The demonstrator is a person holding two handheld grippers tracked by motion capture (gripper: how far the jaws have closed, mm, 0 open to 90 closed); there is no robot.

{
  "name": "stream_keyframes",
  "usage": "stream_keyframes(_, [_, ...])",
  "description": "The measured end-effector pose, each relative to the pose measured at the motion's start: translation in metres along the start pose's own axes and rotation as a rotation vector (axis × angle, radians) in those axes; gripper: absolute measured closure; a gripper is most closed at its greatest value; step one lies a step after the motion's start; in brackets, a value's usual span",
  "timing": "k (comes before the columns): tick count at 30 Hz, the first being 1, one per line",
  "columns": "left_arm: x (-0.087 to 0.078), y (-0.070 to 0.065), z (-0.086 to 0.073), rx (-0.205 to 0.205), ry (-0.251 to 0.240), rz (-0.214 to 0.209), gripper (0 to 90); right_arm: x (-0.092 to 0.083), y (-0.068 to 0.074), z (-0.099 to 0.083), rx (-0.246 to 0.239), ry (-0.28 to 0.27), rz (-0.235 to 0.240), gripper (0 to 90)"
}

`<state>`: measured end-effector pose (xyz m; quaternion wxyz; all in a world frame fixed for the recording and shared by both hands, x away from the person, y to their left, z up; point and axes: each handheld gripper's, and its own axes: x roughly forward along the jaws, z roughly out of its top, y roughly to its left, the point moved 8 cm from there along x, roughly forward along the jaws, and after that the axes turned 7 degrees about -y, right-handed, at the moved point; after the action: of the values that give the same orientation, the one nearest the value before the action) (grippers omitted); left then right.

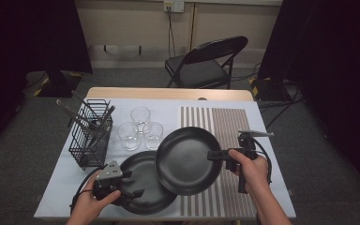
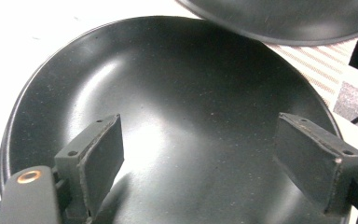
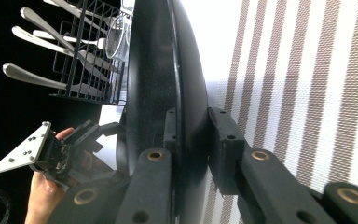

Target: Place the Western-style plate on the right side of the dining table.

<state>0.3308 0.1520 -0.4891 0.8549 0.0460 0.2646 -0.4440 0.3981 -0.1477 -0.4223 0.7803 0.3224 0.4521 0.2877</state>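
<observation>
High view: upper black plate [image 1: 186, 160] pinched at its right rim by the right gripper [image 1: 221, 155], carried tilted, overlapping the right edge of the lower black plate [image 1: 140, 187]. Lower plate lying flat on the white mat [image 1: 122, 105] near the front table edge, with the left gripper [image 1: 130, 183] at its near-left rim. Beyond: three glass bowls [image 1: 140, 127] and a wire cutlery basket [image 1: 92, 133]; striped mat [image 1: 225, 124] on the right.

Left gripper view: jaws wide apart over the lower plate's [image 2: 168, 116] hollow, pressing on nothing; upper plate's underside [image 2: 279, 18] overhead at top.

Right gripper view: jaws narrow, clamped on the upper plate's rim [image 3: 177, 93], striped mat [image 3: 284, 93] beyond it (basket [image 3: 88, 56] and left gripper [image 3: 91, 135] farther off).

Judged progress: unstacking half done. Top plate lifted and separated; setting down, probably on the striped mat, not yet done. Bottom plate untouched in place.
</observation>
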Motion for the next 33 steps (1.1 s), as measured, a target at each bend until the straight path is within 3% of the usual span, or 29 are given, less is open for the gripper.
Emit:
stream_keyframes(12, [0.000, 0.005, 0.008, 0.024, 0.013, -0.004, 16.0, -0.014, -0.009, 0.012, 0.026, -0.026, -0.007, 79.0])
stream_keyframes(24, [0.003, 0.003, 0.012, 0.004, 0.013, -0.033, 16.0, -0.029, -0.030, 0.020, 0.061, -0.083, -0.032, 79.0])
stream_keyframes(33, [0.004, 0.004, 0.010, 0.001, 0.024, -0.024, 16.0, -0.033, -0.043, 0.023, 0.069, -0.098, -0.055, 79.0])
